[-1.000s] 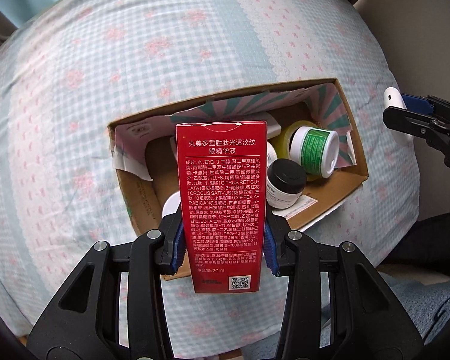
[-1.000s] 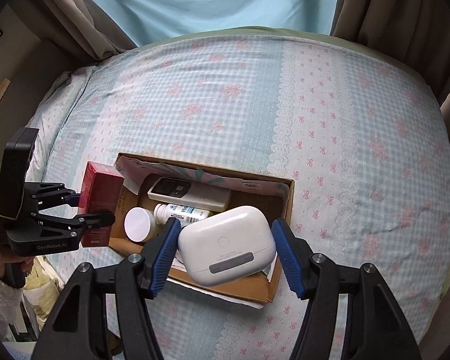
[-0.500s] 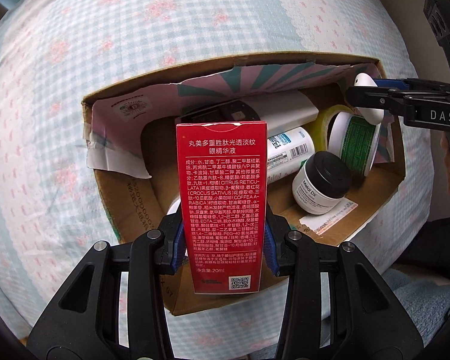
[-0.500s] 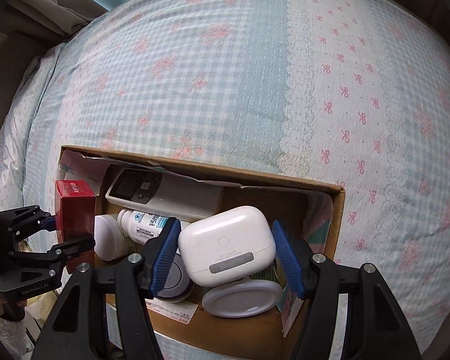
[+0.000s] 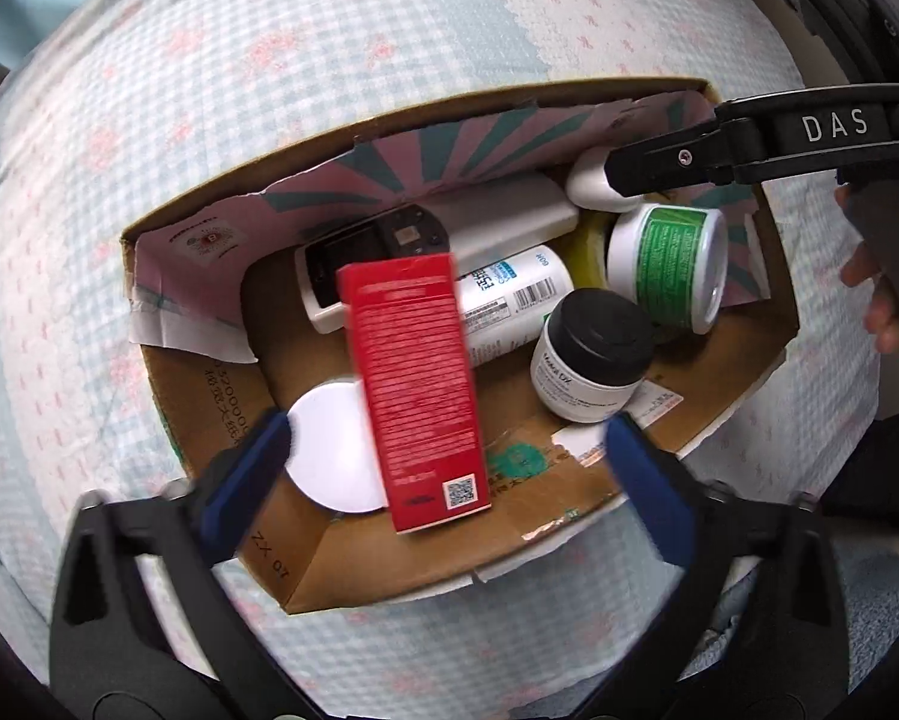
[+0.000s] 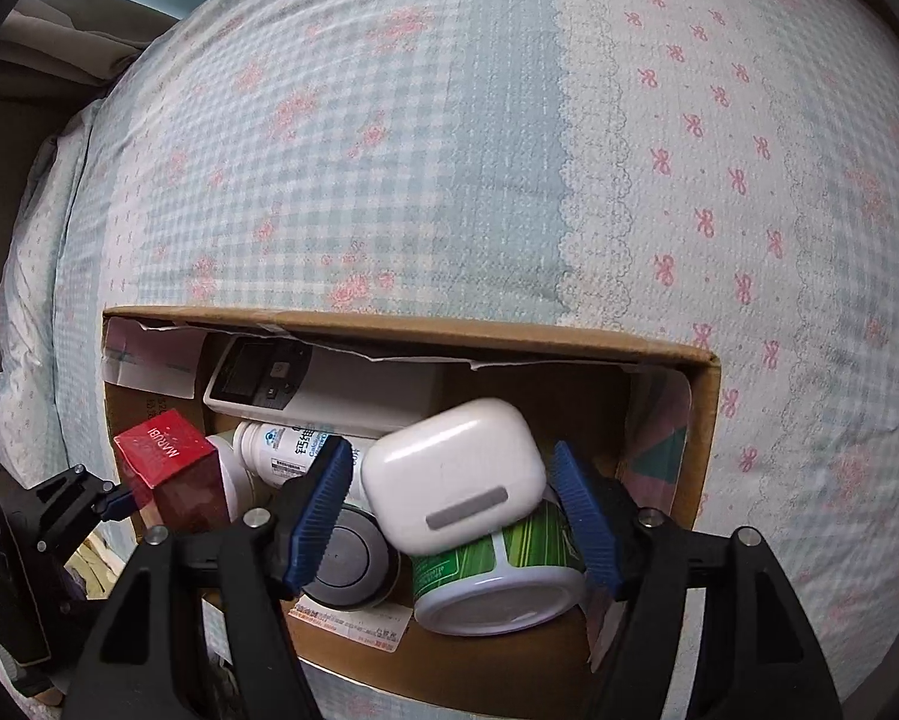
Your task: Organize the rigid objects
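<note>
- Both tongs hover over the open brown cardboard box (image 5: 743,396) with their jaws spread and nothing clamped: the left gripper (image 5: 446,468) has its blue pads well apart, and the right gripper (image 6: 452,516) likewise.
- Between the left pads, touching neither, the tall red printed carton (image 5: 413,384) tilts over the box, its lower end across a white round lid (image 5: 329,450); blur suggests it may be mid-drop.
- Between the right pads, clear of both, the white rounded plastic earbud case (image 6: 455,474) lies on top of a green-labelled white jar (image 6: 497,570) on its side.
- Beyond the left pads lie a black-lidded white jar (image 5: 590,354), a white bottle with a barcode label (image 5: 509,306) and a white handheld device with a dark screen (image 5: 377,252).
- Judged step: release into the box; next, each tong should lift straight out without knocking the loosely stacked items.
- Hard to make out: whether the carton has settled; a yellow object behind the green jar, mostly hidden; the box floor under the pile; the right gripper's fingertips, which cover most of the case in the left view.
</note>
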`<control>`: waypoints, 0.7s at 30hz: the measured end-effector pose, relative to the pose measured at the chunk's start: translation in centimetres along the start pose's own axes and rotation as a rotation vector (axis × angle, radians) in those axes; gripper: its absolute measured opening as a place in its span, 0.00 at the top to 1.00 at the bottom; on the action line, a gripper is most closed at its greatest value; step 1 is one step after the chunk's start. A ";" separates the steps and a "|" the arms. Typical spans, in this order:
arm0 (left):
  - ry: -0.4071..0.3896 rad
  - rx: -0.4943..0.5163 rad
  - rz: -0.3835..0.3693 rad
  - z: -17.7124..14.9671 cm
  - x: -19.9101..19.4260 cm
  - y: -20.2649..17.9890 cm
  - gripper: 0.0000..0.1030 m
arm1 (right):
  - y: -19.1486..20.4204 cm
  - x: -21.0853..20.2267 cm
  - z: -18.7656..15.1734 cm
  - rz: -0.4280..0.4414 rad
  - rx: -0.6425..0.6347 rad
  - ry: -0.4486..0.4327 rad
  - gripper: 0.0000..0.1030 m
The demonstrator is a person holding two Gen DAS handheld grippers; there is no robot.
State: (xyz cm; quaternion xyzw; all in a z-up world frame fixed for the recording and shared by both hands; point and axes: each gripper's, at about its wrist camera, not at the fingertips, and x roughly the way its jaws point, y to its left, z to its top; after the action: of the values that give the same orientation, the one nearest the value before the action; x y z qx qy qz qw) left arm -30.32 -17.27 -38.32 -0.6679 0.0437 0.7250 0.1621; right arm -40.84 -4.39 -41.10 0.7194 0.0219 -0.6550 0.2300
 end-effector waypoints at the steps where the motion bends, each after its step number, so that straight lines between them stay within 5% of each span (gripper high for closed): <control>1: -0.009 -0.003 -0.018 0.0 -0.4 -0.1 0.00 | -0.2 -0.3 -0.2 0.021 0.007 -0.006 0.00; 21: -0.090 -0.038 0.029 -4.4 -5.9 -2.3 0.00 | 0.8 -5.9 -6.0 0.012 -0.010 -0.125 0.00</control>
State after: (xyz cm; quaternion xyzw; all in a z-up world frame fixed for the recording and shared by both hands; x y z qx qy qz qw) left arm -25.14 -17.33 -32.64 -0.6367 0.0324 0.7574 0.1408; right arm -35.78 -1.38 -35.05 0.6760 0.0065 -0.6973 0.2382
